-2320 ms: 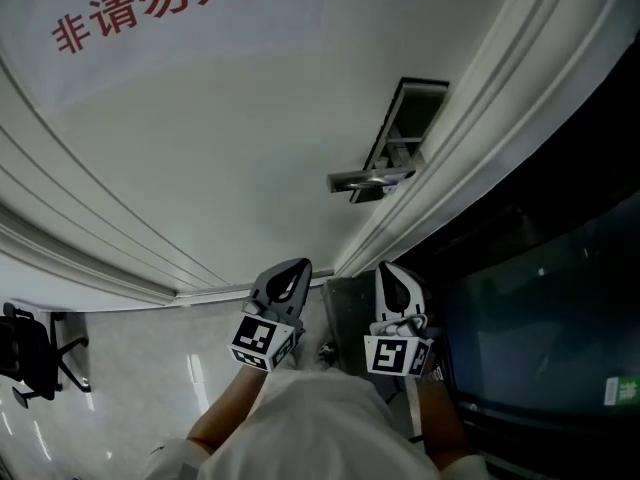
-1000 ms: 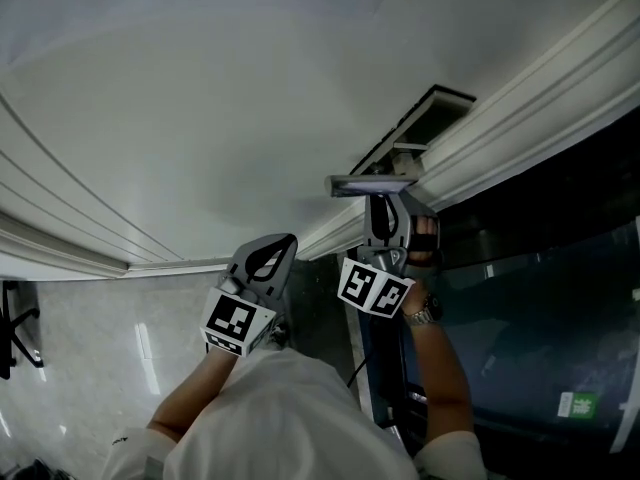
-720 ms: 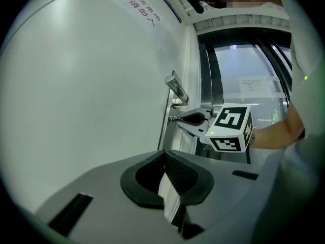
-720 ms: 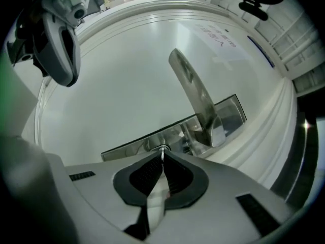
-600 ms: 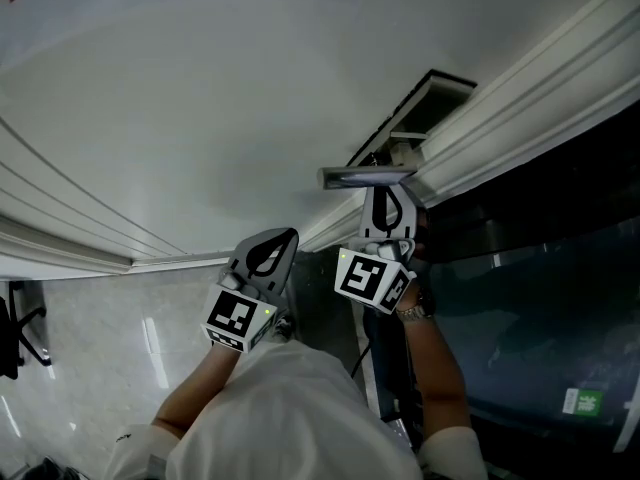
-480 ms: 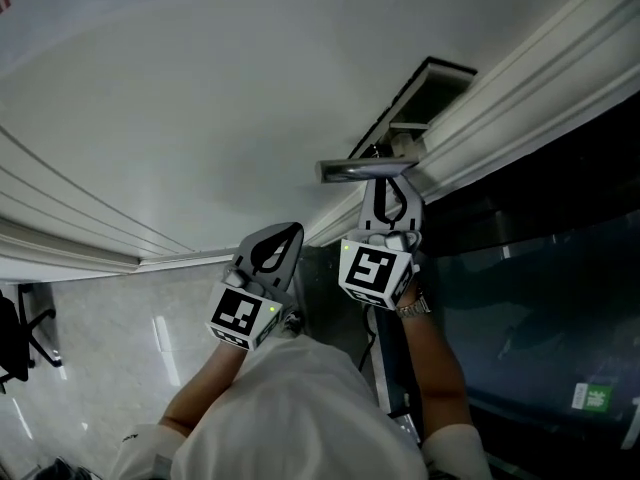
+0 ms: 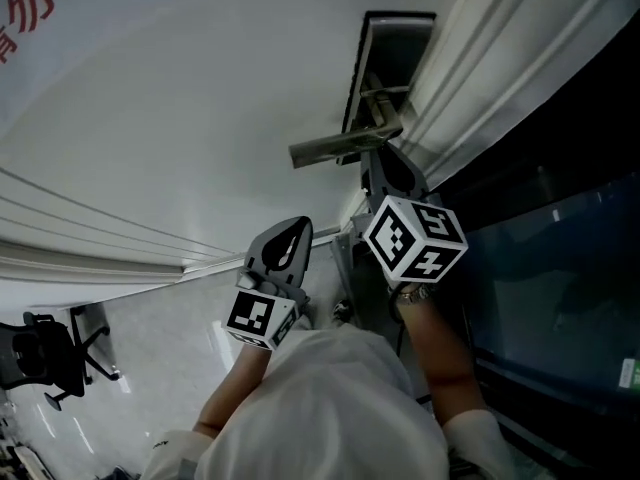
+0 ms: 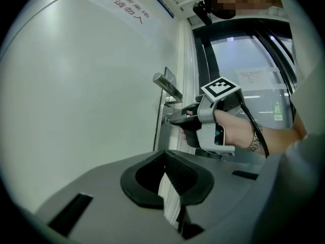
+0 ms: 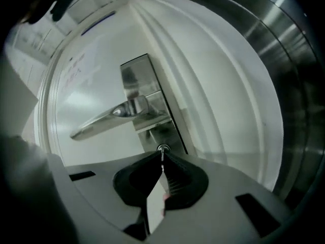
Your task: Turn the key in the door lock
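Right gripper view: thin key [image 9: 162, 159], round lock [image 9: 163, 148]

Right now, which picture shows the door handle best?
The right gripper view. The handle sits big in the middle there, the whole lever plus its metal plate. The head view sees it along the door, so it is just a thin bar. The left gripper view shows it small and far off.

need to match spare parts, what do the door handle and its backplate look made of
Door handle: looks like metal with a satin silver finish; soft bright highlights run along the lever.
Backplate: probably brushed steel; it is grey with dull, streaky reflections.
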{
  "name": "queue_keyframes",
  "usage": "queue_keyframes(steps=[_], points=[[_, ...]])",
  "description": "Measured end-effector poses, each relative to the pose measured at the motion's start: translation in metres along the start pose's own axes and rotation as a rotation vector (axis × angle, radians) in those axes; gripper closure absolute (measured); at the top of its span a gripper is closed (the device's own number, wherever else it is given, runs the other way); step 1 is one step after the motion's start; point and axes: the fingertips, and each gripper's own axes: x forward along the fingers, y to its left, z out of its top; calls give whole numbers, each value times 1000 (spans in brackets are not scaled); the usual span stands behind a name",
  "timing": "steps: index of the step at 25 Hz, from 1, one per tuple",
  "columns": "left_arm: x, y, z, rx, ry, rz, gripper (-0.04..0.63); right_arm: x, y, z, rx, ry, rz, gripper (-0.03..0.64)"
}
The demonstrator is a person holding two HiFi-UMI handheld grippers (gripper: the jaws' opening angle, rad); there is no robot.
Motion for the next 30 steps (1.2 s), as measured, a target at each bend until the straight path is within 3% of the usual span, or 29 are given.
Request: queue_keyframes(steps=[3,7,9,11,14,17,21,25,30], points=[[-3,-3,0,19,21,23,589,0,-3,0,220,-12,42,606],[-8,-7,-9,35,71,36,589,-1,-7,-1,429,-32,79,606],[-7,-10,-4,54,63,39,589,-1,-8,-1,505,-31,106,606],[-7,-13,0,63,49,43,589,0,-7,-1,507,-23,136,606],[-9,-18,1,74,49,41,589,-2,-2,-1,432,2,209,604],[-10,-20,-2,78,50,40,589,-7,3,-1,277,37,256,519],[-10,-24,-6,62,60,31,589,-15,-1,-7,11,84,233,508],[-8,-28,-4,63,42,23,589,-20,-6,-16,-176,152,230,508],[-9,-29,-4,58,37,20,589,-23,-15,-14,-492,151,131,508]])
